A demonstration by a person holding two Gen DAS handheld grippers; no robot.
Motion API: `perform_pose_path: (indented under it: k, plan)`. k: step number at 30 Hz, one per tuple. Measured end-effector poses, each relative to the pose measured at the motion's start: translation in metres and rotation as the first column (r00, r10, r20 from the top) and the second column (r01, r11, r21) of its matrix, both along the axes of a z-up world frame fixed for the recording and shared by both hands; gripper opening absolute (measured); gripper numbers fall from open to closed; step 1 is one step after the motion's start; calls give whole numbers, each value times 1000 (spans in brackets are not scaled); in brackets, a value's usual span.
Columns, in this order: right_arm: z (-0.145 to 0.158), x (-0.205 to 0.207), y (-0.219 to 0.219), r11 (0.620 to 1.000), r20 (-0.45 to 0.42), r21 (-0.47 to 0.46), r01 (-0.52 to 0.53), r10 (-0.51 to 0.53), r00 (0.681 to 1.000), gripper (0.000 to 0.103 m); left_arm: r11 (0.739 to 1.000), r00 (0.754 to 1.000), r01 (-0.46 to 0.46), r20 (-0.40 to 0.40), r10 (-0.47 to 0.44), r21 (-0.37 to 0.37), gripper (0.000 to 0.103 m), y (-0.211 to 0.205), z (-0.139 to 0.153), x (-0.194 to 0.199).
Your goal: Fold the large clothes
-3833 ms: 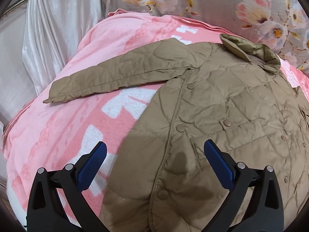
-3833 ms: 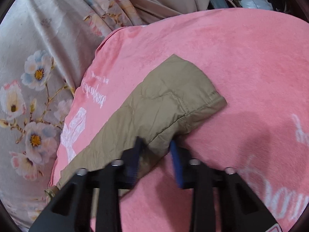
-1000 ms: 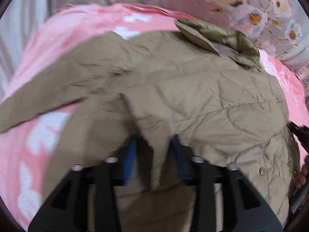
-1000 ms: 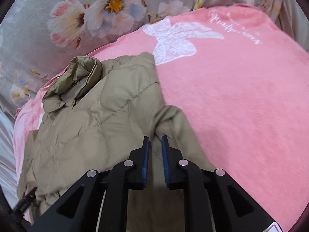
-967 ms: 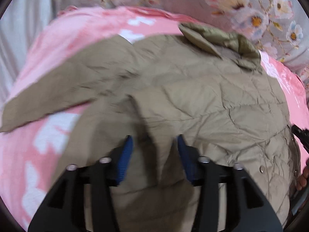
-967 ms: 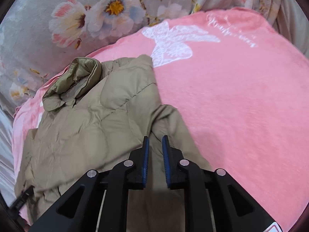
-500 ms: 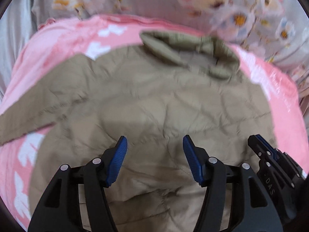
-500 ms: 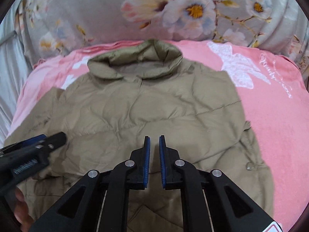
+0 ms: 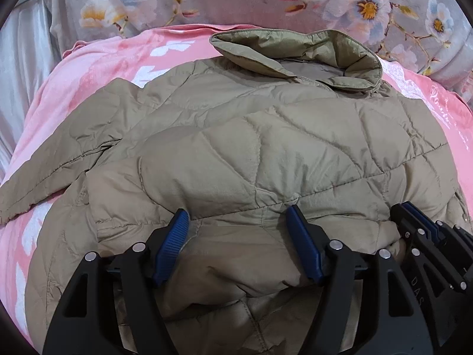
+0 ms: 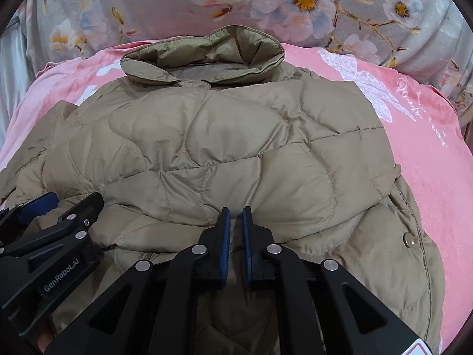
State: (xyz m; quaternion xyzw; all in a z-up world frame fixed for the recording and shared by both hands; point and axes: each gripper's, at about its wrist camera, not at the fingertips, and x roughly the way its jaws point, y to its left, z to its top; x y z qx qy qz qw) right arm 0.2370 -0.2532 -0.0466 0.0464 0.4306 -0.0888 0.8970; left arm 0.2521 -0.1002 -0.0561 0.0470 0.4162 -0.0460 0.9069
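A tan quilted jacket [image 9: 266, 153] lies on a pink blanket [image 9: 74, 88], collar [image 9: 295, 56] at the far side, with a folded layer over its body and one sleeve [image 9: 50, 174] stretching left. My left gripper [image 9: 239, 236] is open, its blue pads either side of the folded layer's near edge. My right gripper [image 10: 235, 227] is shut with nothing visibly between its pads, just above the jacket [image 10: 236, 148] at that same edge. The right gripper also shows at the right in the left wrist view [image 9: 419, 230], and the left gripper at the left in the right wrist view [image 10: 59, 204].
The pink blanket [image 10: 428, 162] has white prints and covers a bed. A grey floral fabric [image 10: 295, 3] rises behind the collar. Pale curtain cloth [image 9: 20, 68] hangs at the far left.
The right sleeve has been carried from the blanket across onto the jacket body and let go. My left gripper opened and drew back. Both grippers now hover near the folded edge.
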Motion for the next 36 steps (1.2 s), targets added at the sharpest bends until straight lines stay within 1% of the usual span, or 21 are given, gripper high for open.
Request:
perform_pose_path:
  k: [7,20,25,26,27,28,29,30,32,33,34,35,36]
  plan:
    - [-1,0,-3,1000,-1,3,2,-2,1000,7,1000,1000,-4,26,4,15,67,-2,-2,-4]
    - [-2,1,2,1000,-5,-24,5,-5,1000,7,1000,999,-4,34,3,21,67,-2,-2,-5]
    - [-2,1,2,1000,-4,-20,6,-6,1000,7,1000,999,-3,34,3,14,68,-1,-2,-5]
    - [-2,1,2,1000,-3,-16,6,-6,1000,7,1000,999,-1,34,1,-4,68,1,-1,-5]
    - [-2,1,1,1000,-2,-10,7,-7,1000,7,999,999,5,36,-3,-43,70,6,1,-6]
    - [-2,1,1,1000,-1,-2,9,-9,1000,7,996,999,10,38,-6,-91,71,13,4,-7]
    - [-2,2,0,1000,-1,4,9,-9,1000,7,986,999,13,38,-7,-164,71,24,9,-9]
    - [-3,1,-1,1000,0,12,9,-9,1000,7,966,1000,-4,19,9,-257,72,43,15,-13]
    - [-3,1,-3,1000,2,23,10,-10,1000,7,930,999,-42,-13,40,-365,74,74,26,-17]
    - [-3,1,-2,1000,2,23,10,-11,1000,7,912,998,-64,-23,60,-406,74,93,32,-21]
    - [-2,1,-2,1000,2,22,10,-10,1000,7,900,995,-98,-23,98,-426,78,118,39,-25]
    - [-2,1,-1,1000,1,17,10,-10,1000,7,898,989,-142,-19,148,-416,84,140,45,-27]
    - [-2,1,-2,1000,1,16,10,-10,1000,7,896,975,-207,-11,221,-394,86,172,51,-29]
